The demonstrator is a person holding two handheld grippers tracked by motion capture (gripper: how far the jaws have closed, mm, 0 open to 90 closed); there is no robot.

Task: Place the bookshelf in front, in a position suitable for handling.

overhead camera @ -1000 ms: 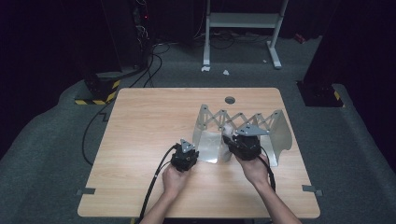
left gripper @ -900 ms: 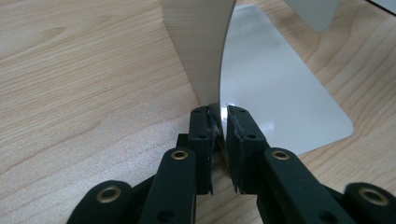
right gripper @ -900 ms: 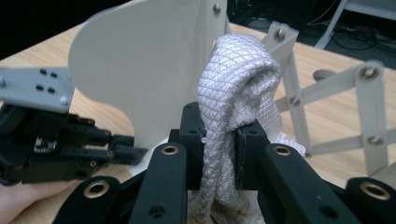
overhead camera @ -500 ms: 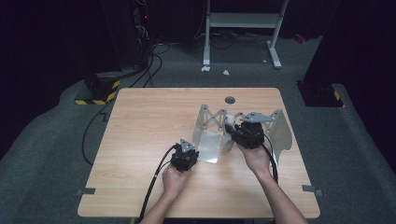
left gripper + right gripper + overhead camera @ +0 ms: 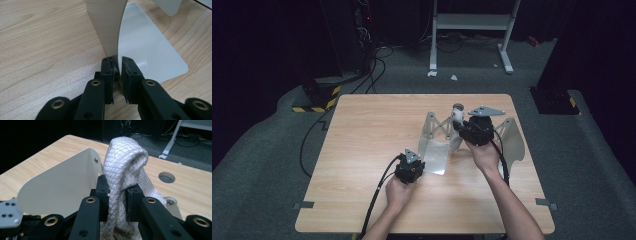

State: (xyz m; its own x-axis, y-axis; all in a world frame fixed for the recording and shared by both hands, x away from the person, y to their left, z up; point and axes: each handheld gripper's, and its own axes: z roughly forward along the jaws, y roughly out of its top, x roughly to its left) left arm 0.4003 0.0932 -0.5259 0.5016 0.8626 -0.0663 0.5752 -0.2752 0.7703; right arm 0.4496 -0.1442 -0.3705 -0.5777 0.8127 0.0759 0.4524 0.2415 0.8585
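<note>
Right gripper point(image 5: 117, 195): jaws clamped on a folded white quilted cloth point(image 5: 125, 170), held raised at centre frame of the right gripper view. Left gripper point(image 5: 117, 67): jaws pinched on the lower edge of an upright pale metal end plate point(image 5: 106, 25) of the expandable metal rack point(image 5: 442, 135), right of centre on the light wooden table point(image 5: 362, 135).

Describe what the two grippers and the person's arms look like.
Both grippers are black. The left gripper and right gripper each carry a grey three-cornered plate on top and trail a black cable toward the person. Up close, the jaws are flat black bars on linked arms with brass-coloured pivot rings, seen in both gripper views. The forearms are bare, with no sleeves showing in the high view.
</note>
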